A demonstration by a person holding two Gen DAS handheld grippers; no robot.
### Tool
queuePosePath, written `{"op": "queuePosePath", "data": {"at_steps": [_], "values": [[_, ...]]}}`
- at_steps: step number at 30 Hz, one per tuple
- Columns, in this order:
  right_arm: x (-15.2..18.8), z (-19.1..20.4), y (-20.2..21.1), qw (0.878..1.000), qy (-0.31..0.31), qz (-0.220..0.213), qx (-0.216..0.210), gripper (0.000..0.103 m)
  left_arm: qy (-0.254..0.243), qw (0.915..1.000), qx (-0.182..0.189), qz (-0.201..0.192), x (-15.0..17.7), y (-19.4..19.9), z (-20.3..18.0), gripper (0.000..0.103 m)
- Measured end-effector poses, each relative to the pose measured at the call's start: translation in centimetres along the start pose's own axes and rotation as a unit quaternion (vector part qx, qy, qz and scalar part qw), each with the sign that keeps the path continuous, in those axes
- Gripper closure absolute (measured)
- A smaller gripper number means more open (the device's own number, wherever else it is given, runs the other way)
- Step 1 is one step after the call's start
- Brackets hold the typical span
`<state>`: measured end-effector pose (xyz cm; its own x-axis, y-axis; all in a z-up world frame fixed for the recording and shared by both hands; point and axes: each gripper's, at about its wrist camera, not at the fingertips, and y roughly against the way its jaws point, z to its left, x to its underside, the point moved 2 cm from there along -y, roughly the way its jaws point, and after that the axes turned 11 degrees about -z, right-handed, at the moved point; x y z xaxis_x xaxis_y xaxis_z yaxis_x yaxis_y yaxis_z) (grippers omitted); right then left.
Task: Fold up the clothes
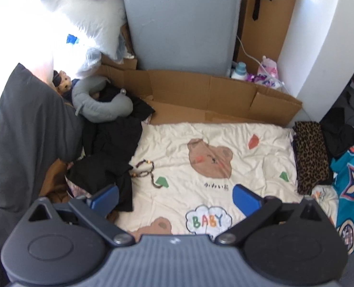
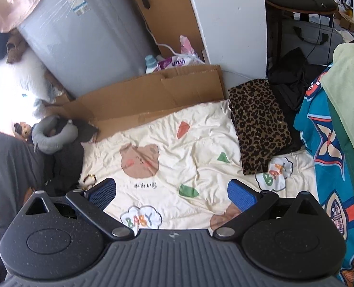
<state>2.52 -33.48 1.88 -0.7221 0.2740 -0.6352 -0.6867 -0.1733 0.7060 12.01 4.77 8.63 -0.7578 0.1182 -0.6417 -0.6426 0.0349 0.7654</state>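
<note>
A cream quilt (image 1: 200,143) (image 2: 177,143) with bear prints and "BABY" clouds covers the bed. A folded leopard-print garment (image 1: 312,157) (image 2: 258,124) lies at its right edge. A crumpled heap of black clothes (image 1: 112,148) (image 2: 67,160) sits at the left edge, with a beaded bracelet (image 1: 144,169) (image 2: 89,179) beside it. My left gripper (image 1: 174,197) hovers open above the quilt, its left pad next to the black heap. My right gripper (image 2: 172,195) hovers open over the quilt, holding nothing.
A grey neck pillow (image 1: 98,105) (image 2: 52,136) and a dark grey pillow (image 1: 28,131) lie at the left. Flattened cardboard (image 1: 212,95) (image 2: 153,91) and a grey appliance (image 1: 181,21) (image 2: 81,35) stand behind the bed. A teal patterned cloth (image 1: 351,186) (image 2: 327,143) lies on the right.
</note>
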Motion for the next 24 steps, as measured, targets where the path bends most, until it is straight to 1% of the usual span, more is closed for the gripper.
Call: {"op": "queuePosePath", "data": {"at_steps": [4, 6, 8, 10, 13, 16, 21, 22, 24], "values": [[0.9, 1.0, 0.8, 1.0, 0.004, 0.005, -0.007, 0.001, 0.021, 0.9997, 0.002, -0.011, 2.5, 0.2, -0.3, 0.0], [1.2, 1.5, 1.9, 1.0, -0.001, -0.009, -0.011, 0.001, 0.022, 0.9995, 0.004, -0.021, 3.4, 0.6, -0.6, 0.0], [1.6, 1.9, 2.7, 1.0, 0.009, -0.017, -0.004, 0.001, 0.024, 0.9991, 0.004, -0.034, 4.3, 1.0, -1.1, 0.0], [1.9, 2.6, 3.1, 1.0, 0.025, -0.012, -0.006, 0.001, 0.037, 0.9985, 0.01, -0.04, 5.1, 1.2, -1.3, 0.001], [2.2, 3.2, 3.6, 0.999, 0.05, -0.014, -0.006, 0.001, 0.07, 0.9962, 0.028, -0.043, 6.2, 1.4, -1.6, 0.001], [2.6, 3.4, 3.5, 0.998, 0.058, -0.011, -0.007, 0.001, 0.085, 0.9944, 0.022, -0.06, 7.1, 1.8, -1.9, 0.0], [3.4, 3.5, 3.4, 0.998, 0.064, -0.015, -0.014, 0.001, 0.087, 0.9932, 0.007, -0.077, 7.9, 2.4, -2.4, 0.0], [3.6, 3.5, 3.4, 0.997, 0.069, -0.016, -0.016, 0.001, 0.087, 0.9929, 0.013, -0.08, 8.0, 2.5, -2.5, 0.0], [4.1, 3.7, 3.4, 0.997, 0.078, -0.018, -0.02, 0.001, 0.085, 0.9916, 0.04, -0.088, 8.4, 2.7, -3.1, 0.0]]}}
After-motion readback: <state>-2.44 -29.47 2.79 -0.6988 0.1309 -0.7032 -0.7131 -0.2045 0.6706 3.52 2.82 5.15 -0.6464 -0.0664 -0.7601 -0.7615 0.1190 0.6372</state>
